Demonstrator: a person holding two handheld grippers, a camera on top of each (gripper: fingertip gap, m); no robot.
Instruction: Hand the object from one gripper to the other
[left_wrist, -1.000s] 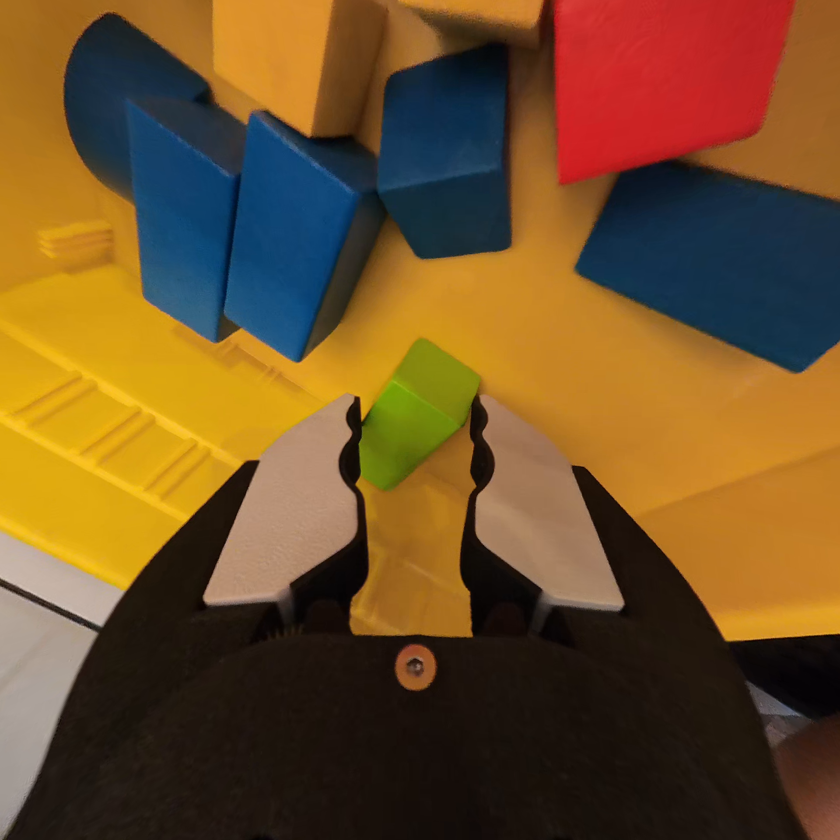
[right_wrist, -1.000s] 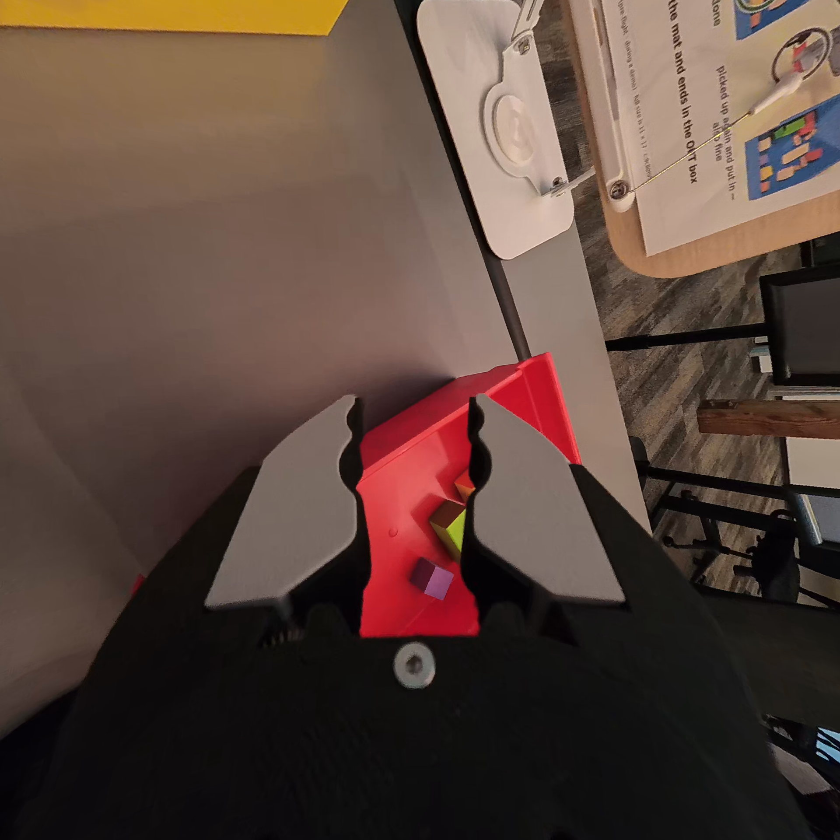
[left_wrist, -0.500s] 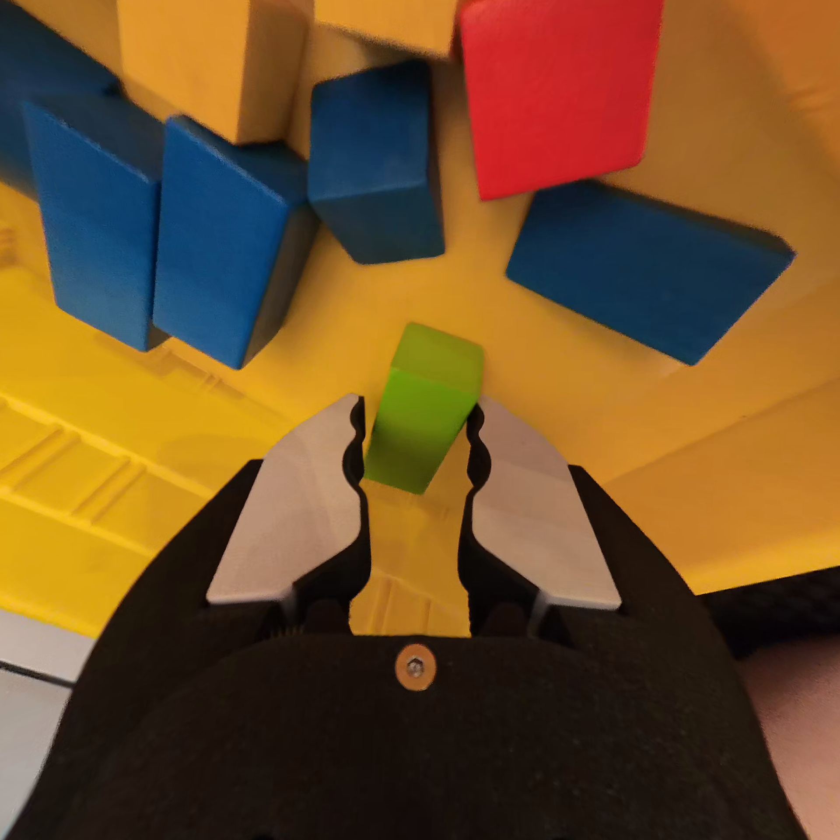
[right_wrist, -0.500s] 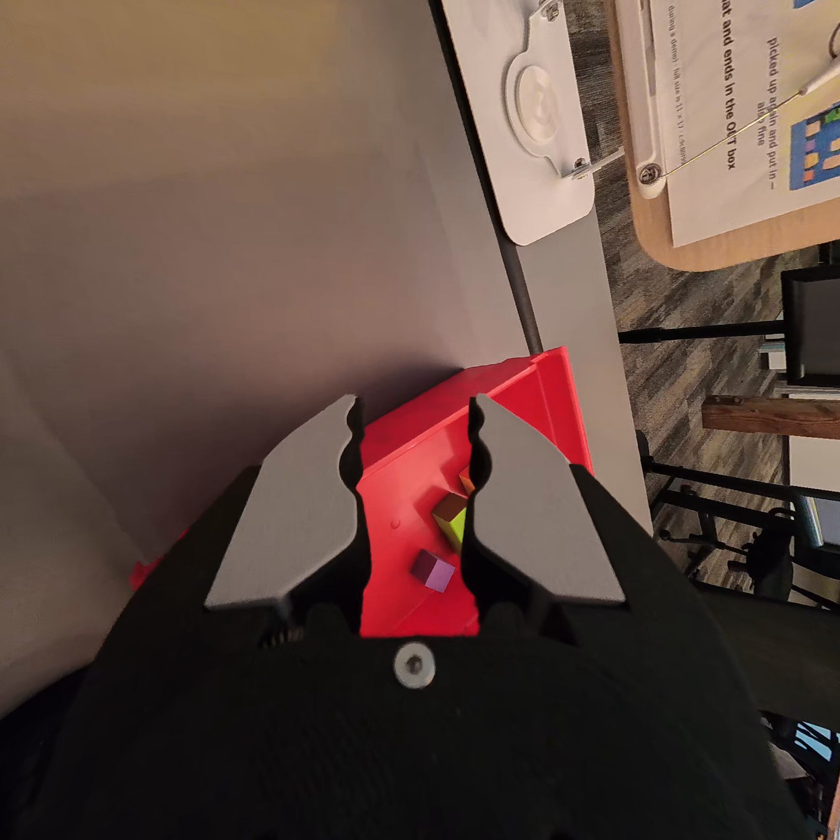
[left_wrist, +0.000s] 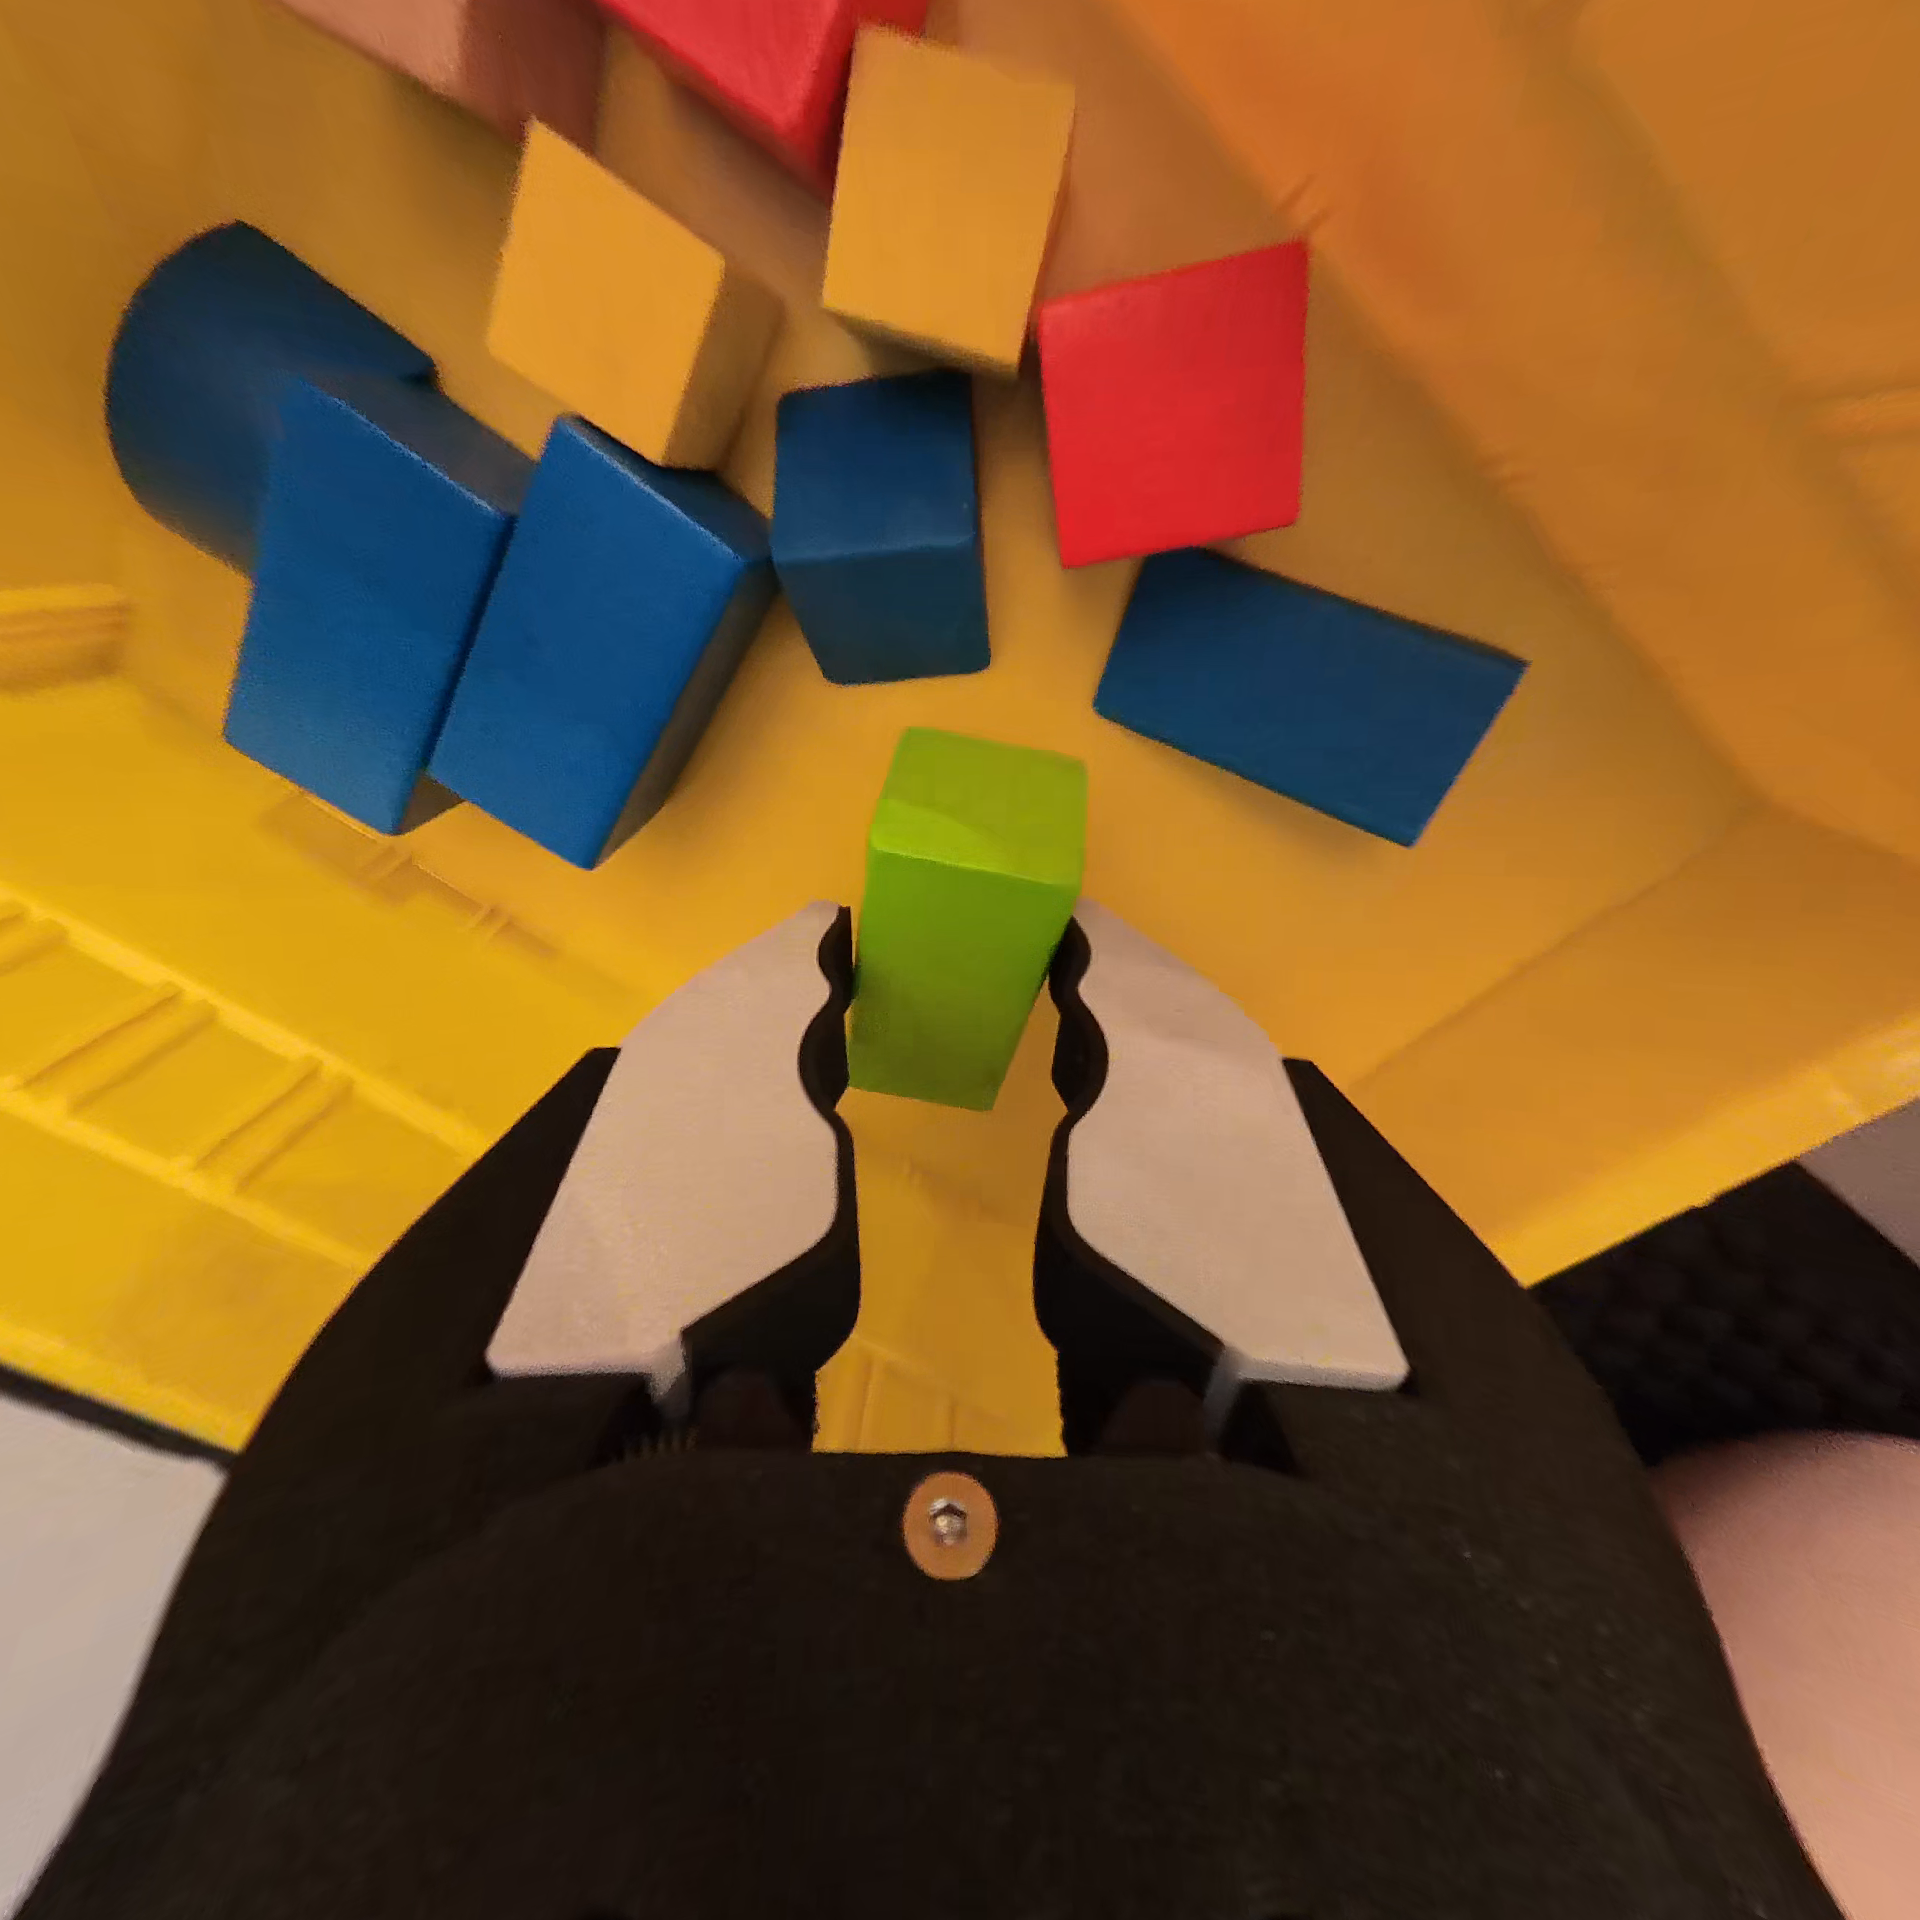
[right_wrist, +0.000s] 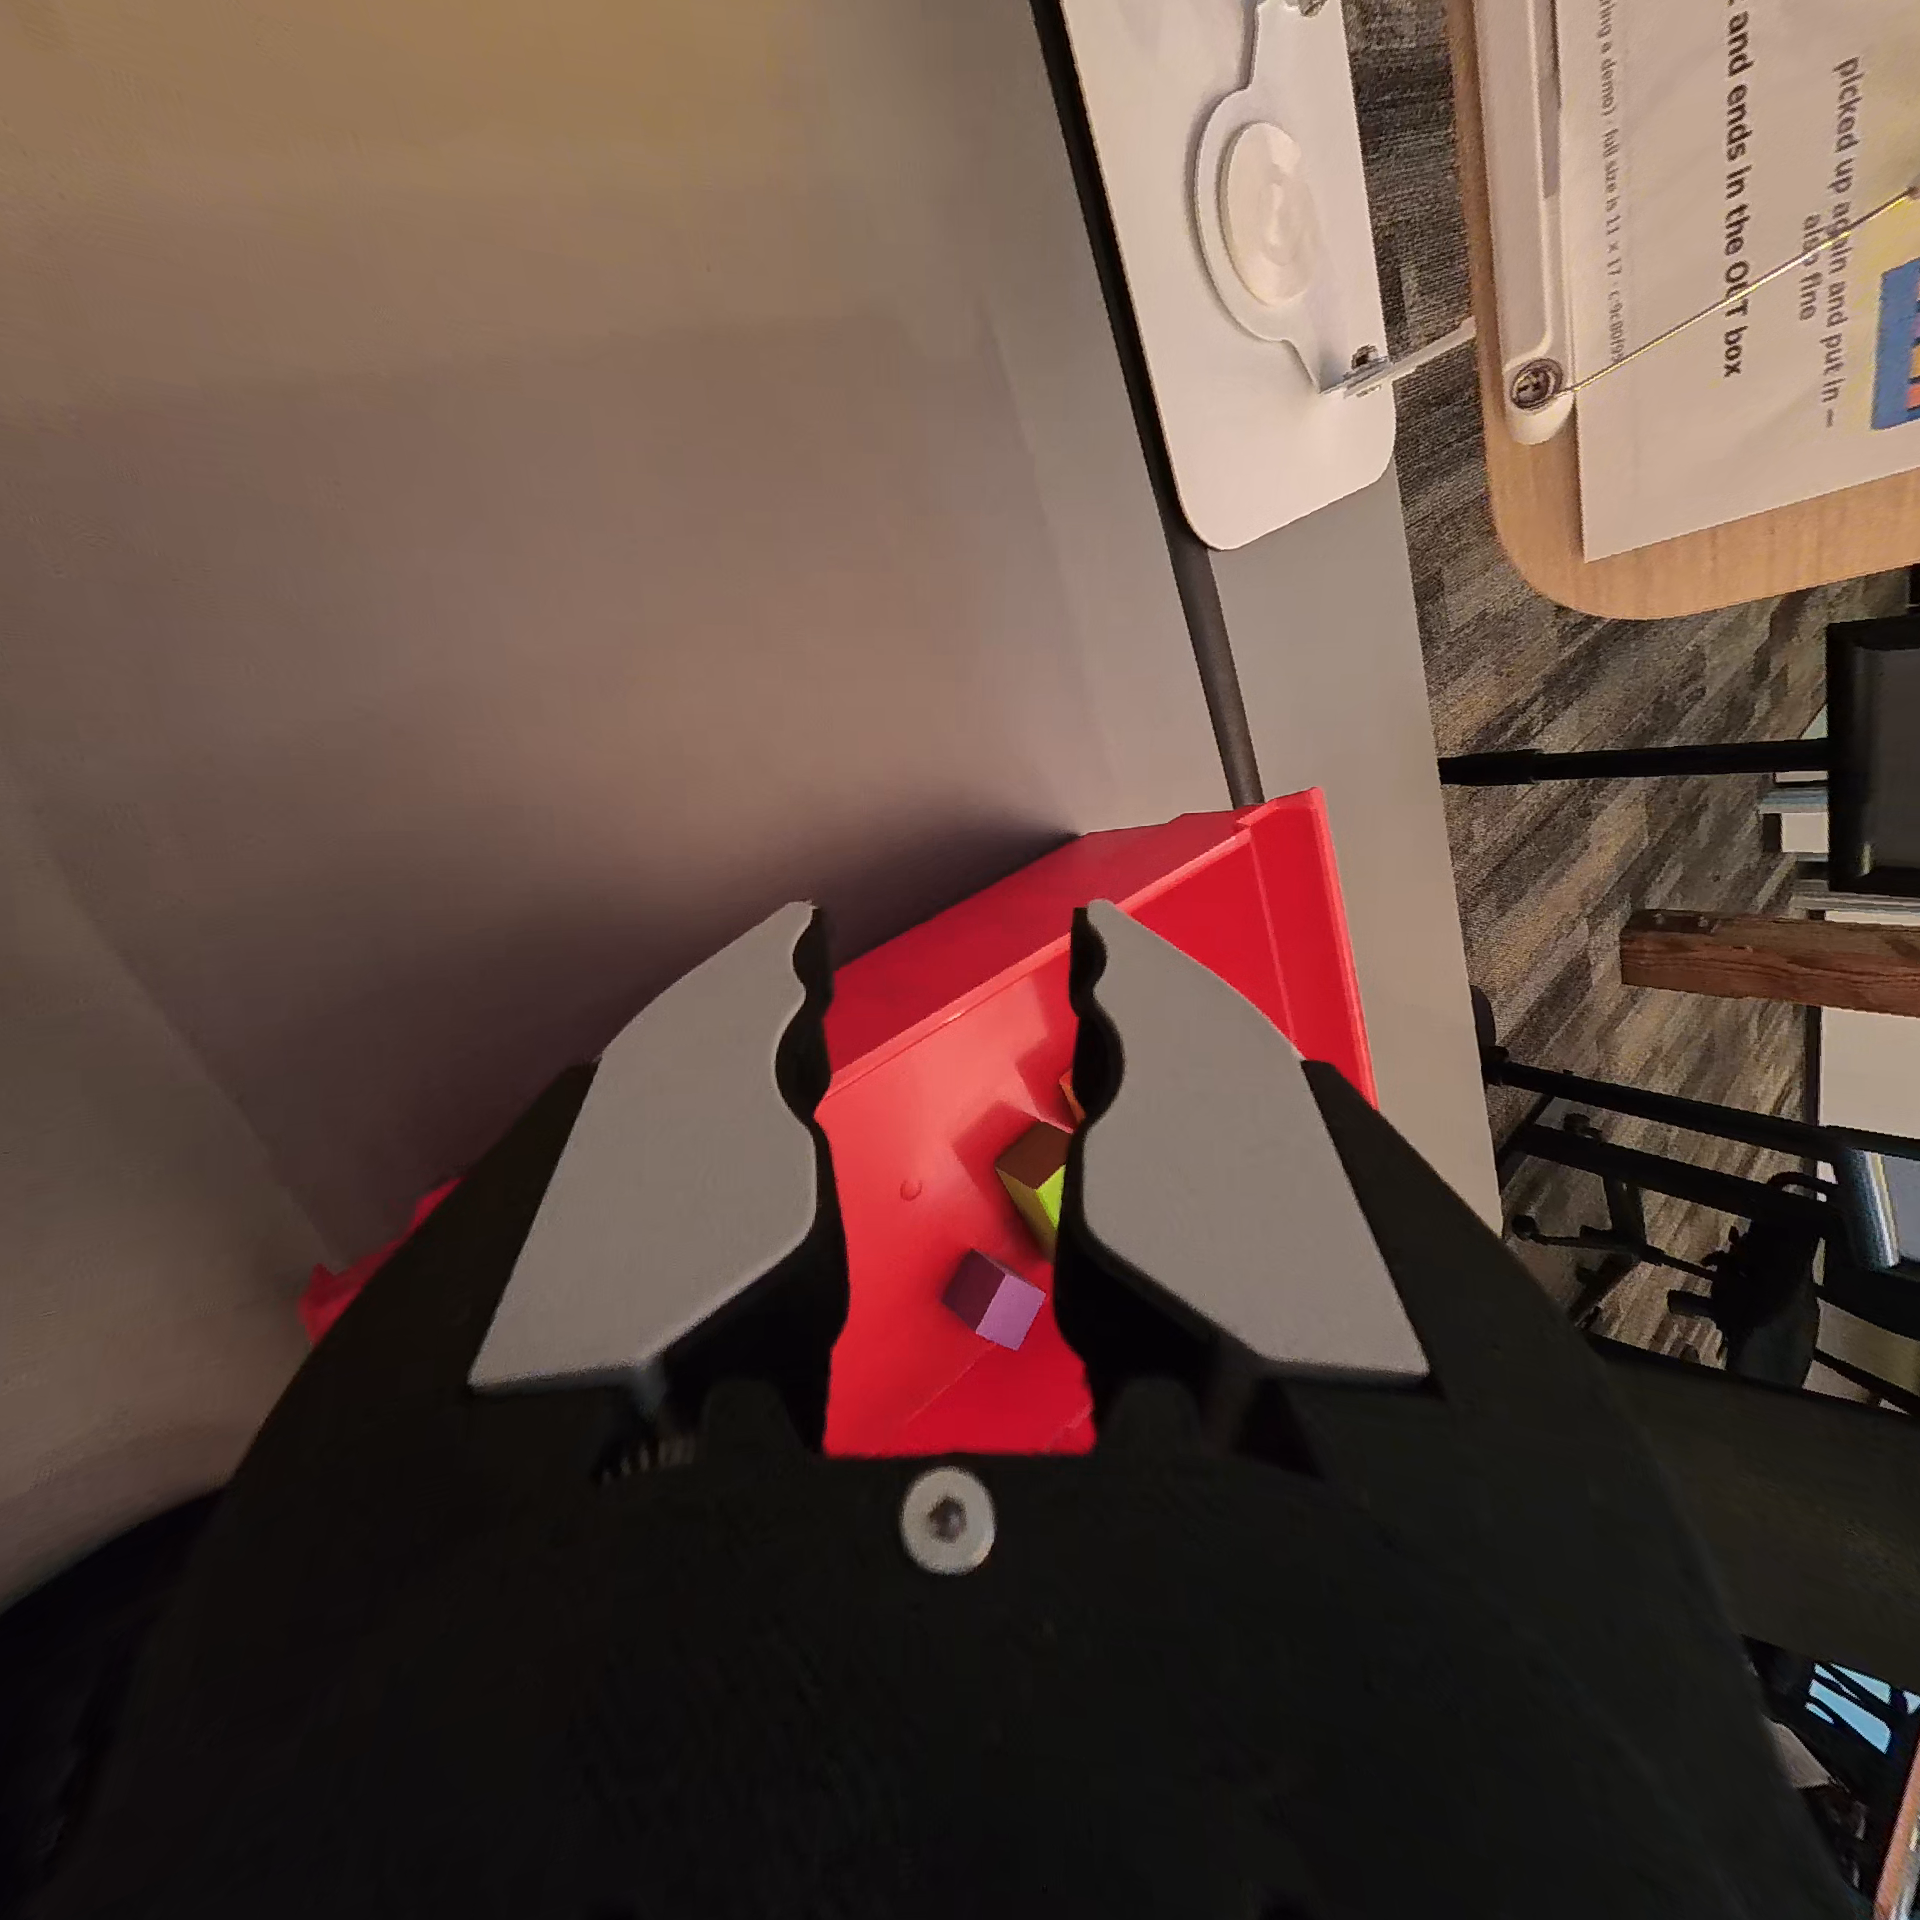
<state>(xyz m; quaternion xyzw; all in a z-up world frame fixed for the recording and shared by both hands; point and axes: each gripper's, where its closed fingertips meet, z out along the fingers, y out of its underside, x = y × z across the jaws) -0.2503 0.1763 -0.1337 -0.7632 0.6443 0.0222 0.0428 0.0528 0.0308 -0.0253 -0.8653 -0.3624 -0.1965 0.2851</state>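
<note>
The left gripper (left_wrist: 954, 935) pinches a lime-green rectangular wooden block (left_wrist: 961, 914) between its grey fingertips, both pads touching the block's long sides, the block pointing forward and tilted slightly. It is held over the floor of a yellow plastic bin (left_wrist: 312, 1091). Farther in lie several blue wooden blocks (left_wrist: 582, 634), one of them with a rounded end (left_wrist: 218, 405), a longer blue slab (left_wrist: 1309, 691) to the right, two orange-yellow cubes (left_wrist: 613, 291), and a red wooden cube (left_wrist: 1174, 405) just above the slab. The view is somewhat blurred.

The right gripper (right_wrist: 945, 935) is spread apart and holds nothing. It hangs above a red plastic bin (right_wrist: 1288, 935) standing on the grey bench (right_wrist: 520, 520). Inside that bin lie a small purple cube (right_wrist: 992, 1299) and a yellow-green block (right_wrist: 1039, 1190) partly hidden by the right finger. Beyond the bench edge are a white flat stand (right_wrist: 1236, 312) and a wooden board with a printed sheet (right_wrist: 1683, 260).
</note>
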